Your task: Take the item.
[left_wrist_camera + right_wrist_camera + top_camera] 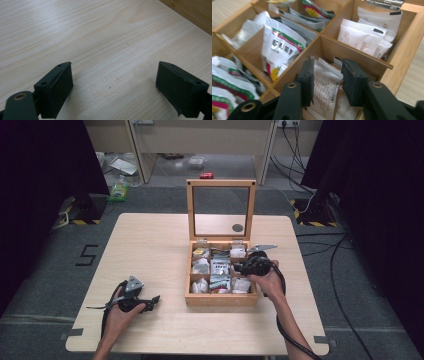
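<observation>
1. The wooden box of sachets is set on the table, its glass lid raised.
2. The right gripper is lowered into the box's right middle compartment; a white sachet lies between its half-closed jaws; whether it is pinched cannot be told.
3. The left gripper is held left of the box; its jaws are spread over bare tabletop.

**Hands and grippers**

Left hand rests low at the near left, holding the left gripper level with jaws wide apart, pointing right. Right hand is extended forward, its forearm angled inward; the right gripper points down and leftward, jaws partly closed, a gap between them.
</observation>
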### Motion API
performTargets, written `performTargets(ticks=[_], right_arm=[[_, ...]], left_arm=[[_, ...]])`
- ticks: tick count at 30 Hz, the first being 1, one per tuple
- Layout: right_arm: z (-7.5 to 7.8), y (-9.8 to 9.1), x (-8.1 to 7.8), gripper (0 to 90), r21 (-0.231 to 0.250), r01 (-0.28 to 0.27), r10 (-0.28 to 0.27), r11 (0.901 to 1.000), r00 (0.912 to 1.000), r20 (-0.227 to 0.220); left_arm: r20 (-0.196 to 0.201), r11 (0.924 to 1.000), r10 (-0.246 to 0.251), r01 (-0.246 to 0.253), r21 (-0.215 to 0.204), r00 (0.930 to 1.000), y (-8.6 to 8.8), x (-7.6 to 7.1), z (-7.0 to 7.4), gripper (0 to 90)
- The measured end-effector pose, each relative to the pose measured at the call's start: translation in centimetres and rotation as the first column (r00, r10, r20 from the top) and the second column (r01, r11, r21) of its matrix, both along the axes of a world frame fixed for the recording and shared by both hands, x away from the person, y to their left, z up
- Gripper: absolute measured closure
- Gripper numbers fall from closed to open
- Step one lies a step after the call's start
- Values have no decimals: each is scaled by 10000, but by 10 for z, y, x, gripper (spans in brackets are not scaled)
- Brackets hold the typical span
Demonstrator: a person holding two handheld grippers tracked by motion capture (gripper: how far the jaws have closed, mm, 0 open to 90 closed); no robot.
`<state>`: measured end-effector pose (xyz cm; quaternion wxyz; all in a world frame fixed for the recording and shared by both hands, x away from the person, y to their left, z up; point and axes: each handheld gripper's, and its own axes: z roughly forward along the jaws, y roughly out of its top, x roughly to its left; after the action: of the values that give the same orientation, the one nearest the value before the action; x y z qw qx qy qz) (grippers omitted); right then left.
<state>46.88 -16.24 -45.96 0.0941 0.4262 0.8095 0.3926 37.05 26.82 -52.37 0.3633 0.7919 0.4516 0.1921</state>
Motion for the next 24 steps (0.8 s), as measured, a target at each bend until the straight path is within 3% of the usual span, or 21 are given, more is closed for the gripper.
performTargets(ticks=[4, 8, 14, 17, 24], right_arm=[[1, -3, -1, 726, -105, -215, 216, 9997, 9997, 95], [0, -5, 0, 749, -125, -93, 94, 9999, 9999, 95], [0, -4, -1, 881, -197, -86, 98, 9998, 9981, 611], [5, -4, -2, 894, -183, -114, 132, 9998, 9952, 974], [17, -6, -6, 897, 91, 35, -47, 10000, 9906, 1367]], left_arm=[[-3, 10000, -6, 6, 0, 10000, 0, 0, 0, 135], [-2, 10000, 0, 0, 0, 10000, 0, 0, 0, 135], [-3, 10000, -2, 2, 0, 10000, 0, 0, 0, 135], [-2, 10000, -1, 1, 1, 10000, 0, 0, 0, 135], [-2, 10000, -3, 3, 0, 10000, 0, 0, 0, 135]])
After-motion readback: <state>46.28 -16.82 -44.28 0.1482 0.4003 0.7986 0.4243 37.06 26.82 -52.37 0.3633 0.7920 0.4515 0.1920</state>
